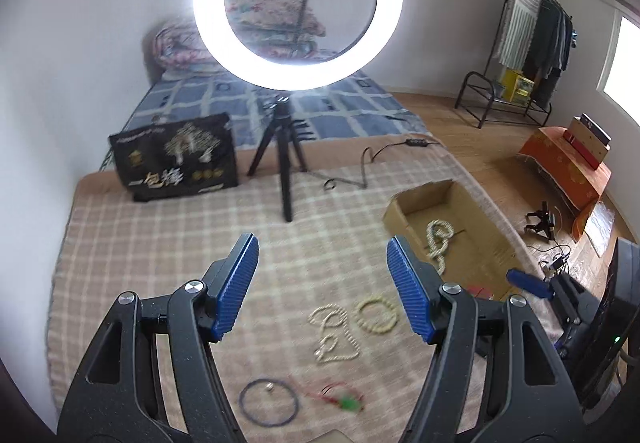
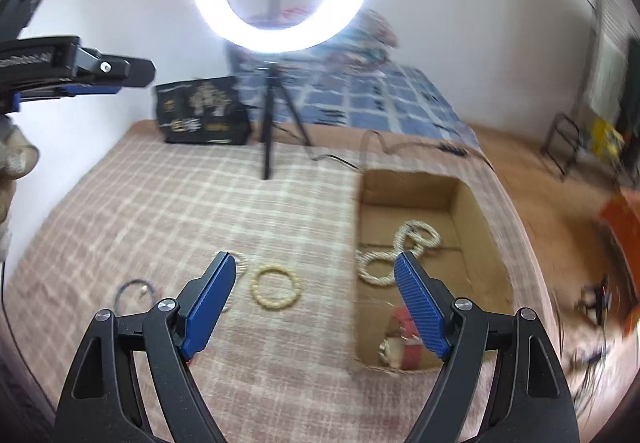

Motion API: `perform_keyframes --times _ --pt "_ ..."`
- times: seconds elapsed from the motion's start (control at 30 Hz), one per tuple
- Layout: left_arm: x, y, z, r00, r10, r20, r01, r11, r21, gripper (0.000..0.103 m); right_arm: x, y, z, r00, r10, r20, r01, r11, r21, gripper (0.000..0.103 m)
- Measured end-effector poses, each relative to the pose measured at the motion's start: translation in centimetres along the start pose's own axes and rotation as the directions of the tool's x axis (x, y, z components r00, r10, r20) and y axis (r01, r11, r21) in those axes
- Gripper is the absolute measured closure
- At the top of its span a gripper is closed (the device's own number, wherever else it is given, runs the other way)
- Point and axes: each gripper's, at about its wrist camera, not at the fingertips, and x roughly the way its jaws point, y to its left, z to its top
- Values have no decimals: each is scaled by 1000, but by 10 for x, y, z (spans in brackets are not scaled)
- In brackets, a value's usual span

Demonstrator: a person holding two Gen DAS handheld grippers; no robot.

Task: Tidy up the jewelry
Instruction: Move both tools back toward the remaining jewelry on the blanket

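Note:
My left gripper (image 1: 322,243) is open and empty above the checked blanket. Below it lie a pearl necklace (image 1: 334,335), a cream bead bracelet (image 1: 376,314), a blue cord ring (image 1: 269,402) and a red and green piece (image 1: 340,397). My right gripper (image 2: 316,263) is open and empty over the bracelet (image 2: 276,287) and the left edge of the cardboard box (image 2: 480,227). The box holds a thick pearl necklace (image 2: 396,251) and a red item (image 2: 406,339). The box also shows in the left wrist view (image 1: 460,203), with the necklace (image 1: 438,239) in it.
A ring light on a tripod (image 1: 288,171) stands at the back of the blanket, with a black bag (image 1: 176,159) to its left and a cable (image 1: 360,171) beside it. The bed edge drops to the wooden floor (image 1: 500,147) on the right.

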Motion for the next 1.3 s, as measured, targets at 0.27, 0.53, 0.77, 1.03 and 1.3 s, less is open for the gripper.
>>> perform_keyframes --times 0.27,0.53,0.77,1.03,1.3 --pt "-7 47 -60 996 61 -69 -63 998 -26 34 11 42 -24 994 92 -62 -102 981 -166 22" --pt "15 81 -119 979 53 -198 -73 993 -95 34 29 64 -42 970 162 -183 -198 960 -200 22" --pt "37 84 -159 954 42 -296 -76 992 -103 34 41 79 -54 948 200 -249 -256 942 -217 22" --pt "58 62 -180 927 55 -371 -65 998 -15 30 53 92 -64 931 201 -304 -283 924 -258 22" --pt "71 77 -184 920 76 -384 -114 990 -79 30 64 93 -65 925 191 -330 -277 931 -238 22"
